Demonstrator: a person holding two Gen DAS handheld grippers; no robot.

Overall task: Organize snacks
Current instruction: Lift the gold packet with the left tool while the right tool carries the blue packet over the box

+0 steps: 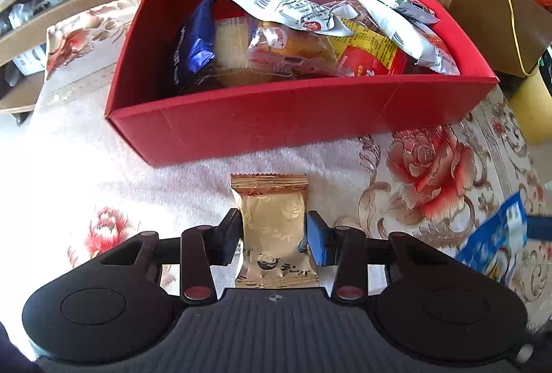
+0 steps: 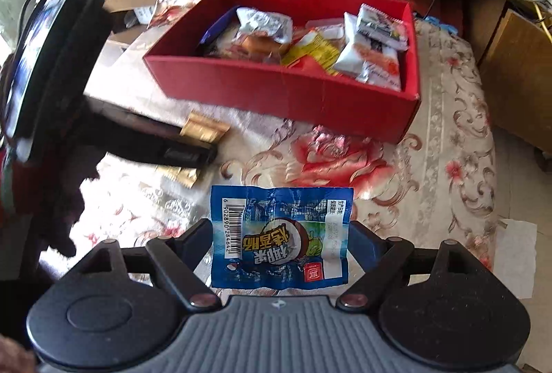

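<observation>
Floral-cloth surface [image 1: 431,173] underneath it all. Big red box [image 1: 296,118] sitting at the far side, already stuffed with snack packs: white ones, a dark blue one, a yellow-red one. Left gripper [image 1: 272,235] clamped tight on a gold snack packet [image 1: 272,218], just in front of the red box's near wall. Right gripper [image 2: 281,245] pinching a blue snack pack [image 2: 281,235] by its side edges, held up off the cloth, well short of the box.

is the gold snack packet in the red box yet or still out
Still out. The gold packet lies on the flowered cloth in front of the red box, pinched between the fingers of the left claw.
</observation>
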